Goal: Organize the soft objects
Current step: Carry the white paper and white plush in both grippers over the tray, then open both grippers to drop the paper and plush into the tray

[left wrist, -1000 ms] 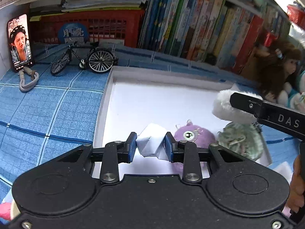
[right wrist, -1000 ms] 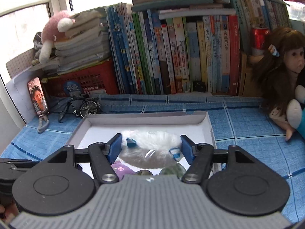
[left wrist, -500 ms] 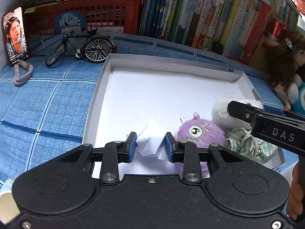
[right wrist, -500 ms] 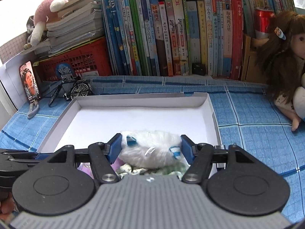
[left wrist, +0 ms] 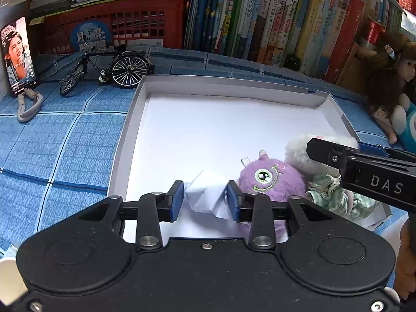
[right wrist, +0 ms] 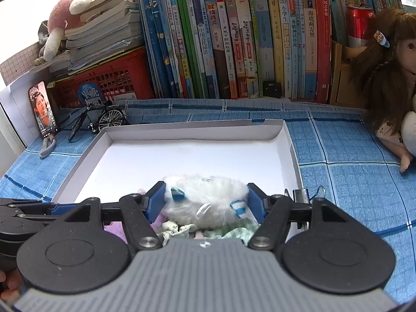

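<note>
**Two soft things being let go into the tray**

On the left, the left gripper (left wrist: 205,199) has its jaws opening around a crumpled white cloth (left wrist: 205,195), which lies at the near left of the white tray (left wrist: 130,119). The pads appear just clear of it, though white cloth on white floor makes that hard to judge. Just right of it sits the purple plush (left wrist: 270,179), then a green checked cloth (left wrist: 335,195). The right gripper (right wrist: 206,202) straddles the white fluffy toy (right wrist: 208,200), which rests on the green cloth near the tray's right wall; its jaws are opening, and I cannot tell whether the pads still press the fur.

Risks: the cloth may cling to a pad and lift out as the left gripper withdraws. The fluffy toy sits on a soft heap and could roll off, perhaps over the low wall. Both grippers are close, so a careless retreat could knock the purple plush.

Count in the tray: two plush toys, two cloths.
</note>
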